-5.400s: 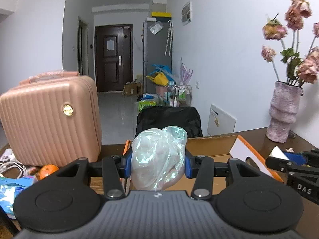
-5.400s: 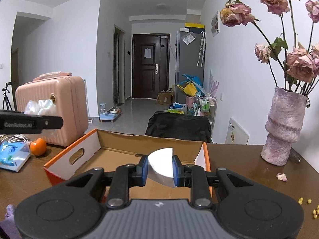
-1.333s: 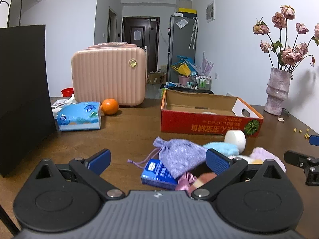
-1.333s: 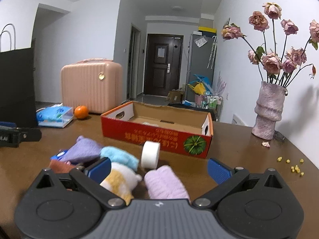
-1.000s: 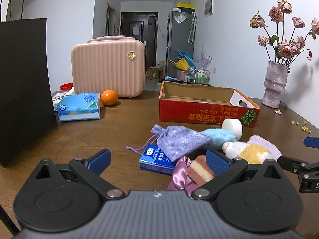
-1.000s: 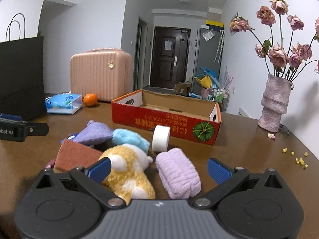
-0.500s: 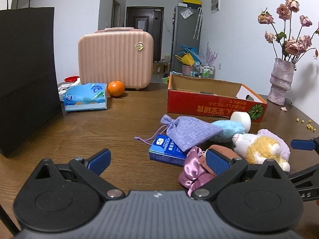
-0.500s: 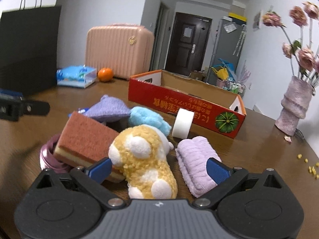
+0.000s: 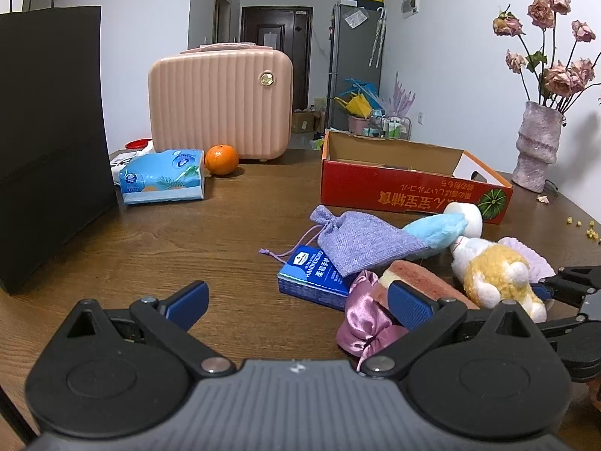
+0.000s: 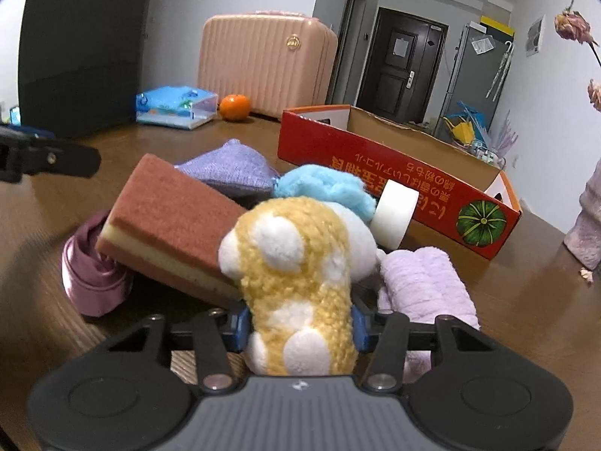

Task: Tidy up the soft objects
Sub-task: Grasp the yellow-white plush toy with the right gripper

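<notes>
My right gripper (image 10: pixel 298 329) is shut on the yellow and white plush toy (image 10: pixel 300 282), which lies in a pile of soft things on the wooden table. The plush also shows in the left wrist view (image 9: pixel 496 278). Around it lie a brown sponge (image 10: pixel 169 225), a pink satin pouch (image 10: pixel 90 282), a purple drawstring bag (image 9: pixel 364 242), a blue fluffy item (image 10: pixel 326 186), a lilac towel (image 10: pixel 424 282) and a white roll (image 10: pixel 394 212). My left gripper (image 9: pixel 296 302) is open and empty, low over the table left of the pile.
An open red cardboard box (image 9: pixel 409 191) stands behind the pile. A blue tissue packet (image 9: pixel 311 276) lies under the bag. A black paper bag (image 9: pixel 49 131), tissue pack (image 9: pixel 161 176), orange (image 9: pixel 221 159) and pink case (image 9: pixel 221 101) stand left; a vase (image 9: pixel 537 146) stands right.
My right gripper has moved in onto the plush toy and closed on it. My left gripper has stayed open and drifted slightly.
</notes>
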The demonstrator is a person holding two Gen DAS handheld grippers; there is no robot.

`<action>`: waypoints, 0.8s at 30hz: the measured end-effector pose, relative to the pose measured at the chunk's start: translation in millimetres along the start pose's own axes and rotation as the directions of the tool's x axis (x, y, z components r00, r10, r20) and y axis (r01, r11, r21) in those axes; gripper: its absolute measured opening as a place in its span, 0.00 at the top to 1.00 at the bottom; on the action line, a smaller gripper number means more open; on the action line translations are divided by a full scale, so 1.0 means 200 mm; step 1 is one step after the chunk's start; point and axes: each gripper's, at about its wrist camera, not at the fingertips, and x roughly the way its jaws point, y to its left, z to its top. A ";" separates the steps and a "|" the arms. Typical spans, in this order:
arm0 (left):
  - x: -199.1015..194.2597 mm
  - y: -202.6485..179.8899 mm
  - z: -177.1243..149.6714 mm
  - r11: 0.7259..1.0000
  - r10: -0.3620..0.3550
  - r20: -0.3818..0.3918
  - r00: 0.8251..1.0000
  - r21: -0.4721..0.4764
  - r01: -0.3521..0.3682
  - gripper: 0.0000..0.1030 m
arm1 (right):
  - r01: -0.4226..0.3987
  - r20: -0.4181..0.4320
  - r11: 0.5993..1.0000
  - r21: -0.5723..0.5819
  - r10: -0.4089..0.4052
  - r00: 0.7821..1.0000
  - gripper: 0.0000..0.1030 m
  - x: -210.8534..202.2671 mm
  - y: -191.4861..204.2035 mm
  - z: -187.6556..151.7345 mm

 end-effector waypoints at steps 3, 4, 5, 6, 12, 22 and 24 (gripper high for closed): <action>0.01 -0.01 0.01 1.000 0.003 -0.004 1.000 -0.004 -0.003 0.00 | -0.015 0.014 1.000 0.015 0.015 1.000 0.56 -0.01 -0.02 0.00; 0.01 -0.01 0.01 1.000 0.004 -0.003 1.000 -0.002 -0.004 0.00 | -0.016 0.019 1.000 0.020 0.016 1.000 0.56 -0.01 -0.02 -0.01; 0.01 -0.02 0.01 1.000 0.003 -0.002 1.000 -0.001 -0.003 0.00 | -0.014 0.023 1.000 0.023 0.014 1.000 0.56 -0.01 -0.02 -0.01; 0.01 -0.02 0.01 1.000 0.000 -0.001 1.000 0.001 0.000 0.00 | -0.012 0.028 1.000 0.026 0.011 1.000 0.57 -0.01 -0.02 -0.01; 0.02 -0.06 0.03 1.000 -0.014 0.004 1.000 0.017 0.014 0.00 | -0.007 0.099 0.996 0.084 -0.001 0.995 0.57 -0.09 -0.06 -0.02; 0.01 -0.20 0.07 0.993 -0.068 0.001 0.998 0.092 0.068 0.00 | 0.012 0.231 0.974 0.227 -0.066 0.971 0.57 -0.24 -0.19 -0.03; 0.01 -0.22 0.07 0.990 -0.084 0.000 0.996 0.111 0.083 0.00 | 0.014 0.236 0.968 0.251 -0.075 0.969 0.57 -0.25 -0.22 -0.04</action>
